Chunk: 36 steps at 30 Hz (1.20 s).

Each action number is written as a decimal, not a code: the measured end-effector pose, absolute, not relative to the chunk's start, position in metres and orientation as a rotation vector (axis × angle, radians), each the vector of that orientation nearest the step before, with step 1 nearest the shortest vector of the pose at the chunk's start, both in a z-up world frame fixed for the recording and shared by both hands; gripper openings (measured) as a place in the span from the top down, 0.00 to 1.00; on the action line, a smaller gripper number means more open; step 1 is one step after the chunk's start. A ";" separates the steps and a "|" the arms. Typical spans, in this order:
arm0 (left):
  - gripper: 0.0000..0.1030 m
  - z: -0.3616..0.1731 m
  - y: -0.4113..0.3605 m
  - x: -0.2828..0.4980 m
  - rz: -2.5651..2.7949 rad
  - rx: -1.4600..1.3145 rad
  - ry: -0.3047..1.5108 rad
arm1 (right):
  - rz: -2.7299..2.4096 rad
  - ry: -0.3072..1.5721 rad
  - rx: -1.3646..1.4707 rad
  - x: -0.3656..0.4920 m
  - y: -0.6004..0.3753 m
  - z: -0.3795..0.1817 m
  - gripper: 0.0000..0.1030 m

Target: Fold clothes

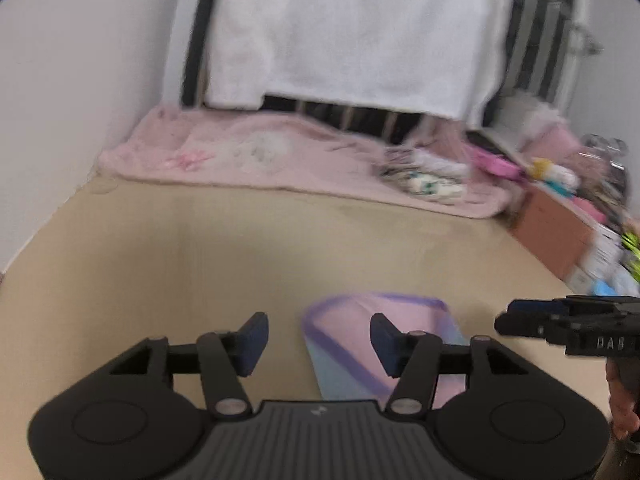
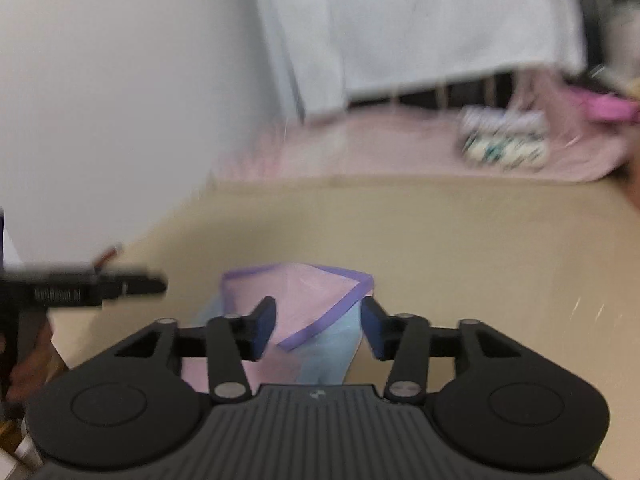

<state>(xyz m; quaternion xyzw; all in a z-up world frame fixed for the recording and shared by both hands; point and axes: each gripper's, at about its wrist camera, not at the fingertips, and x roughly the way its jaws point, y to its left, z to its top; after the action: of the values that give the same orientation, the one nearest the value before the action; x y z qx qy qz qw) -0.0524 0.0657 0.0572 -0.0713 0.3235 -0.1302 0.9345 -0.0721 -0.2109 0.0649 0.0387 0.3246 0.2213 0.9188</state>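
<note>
The small garment (image 1: 352, 344) lies flat on the bench (image 1: 200, 248), low in the middle of both pictures; it is pink and pale blue with a purple edge; one corner is turned over onto the rest, so I think at least one fold is made; how many folds are left I cannot tell, since its near part hides under the claws. The left claw (image 1: 316, 342) is partly open with nothing in it; the cloth shows under its right finger, but the pads do not pinch it. The right claw (image 2: 318, 328) is partly open too, and empty; the garment lies below the gap. Each claw pokes in from the side of the other's picture, so they are close together. At the far edge, in the upper half, lies a pink blanket (image 1: 240, 156) with a patterned cloth bundle (image 1: 424, 178) on it; a white sheet (image 1: 352, 32) hangs behind; a brown box (image 1: 552, 232) and bright clutter sit at the right. Nothing stands between the claws and the garment; the pictures are blurry.
</note>
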 end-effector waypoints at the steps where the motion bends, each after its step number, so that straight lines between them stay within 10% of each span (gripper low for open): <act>1: 0.48 0.055 0.062 -0.037 -0.267 -0.152 0.696 | 0.461 0.702 0.051 -0.054 -0.208 0.065 0.54; 6: 0.63 0.036 0.049 0.001 -0.268 -0.154 0.816 | 0.479 0.831 -0.050 0.007 -0.196 0.053 0.69; 8: 0.88 0.029 0.051 0.004 -0.257 -0.157 0.836 | 0.492 0.855 -0.055 0.013 -0.197 0.045 0.77; 14: 0.99 0.028 0.061 -0.003 -0.267 -0.204 0.800 | 0.557 0.828 0.018 0.014 -0.213 0.035 0.98; 24: 0.98 0.041 0.075 -0.141 -0.321 -0.170 0.622 | 0.676 0.486 -0.086 -0.130 -0.242 0.069 0.98; 27: 0.89 0.016 0.091 -0.179 -0.329 -0.226 0.657 | 0.738 0.520 -0.176 -0.178 -0.242 0.047 0.91; 30: 0.76 0.016 0.113 -0.204 -0.366 -0.327 0.619 | 0.693 0.531 -0.110 -0.194 -0.253 0.041 0.61; 32: 0.58 0.027 0.115 -0.205 -0.394 -0.360 0.561 | 0.670 0.513 -0.027 -0.191 -0.260 0.045 0.61; 36: 0.57 0.041 0.078 -0.187 -0.347 -0.252 0.507 | 0.612 0.489 0.093 -0.169 -0.246 0.044 0.61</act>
<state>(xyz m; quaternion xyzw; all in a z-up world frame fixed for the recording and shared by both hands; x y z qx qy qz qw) -0.1872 0.0776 0.0412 -0.1237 0.2487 -0.1705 0.9454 -0.1690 -0.2459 0.0435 0.0455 0.2382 0.2981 0.9232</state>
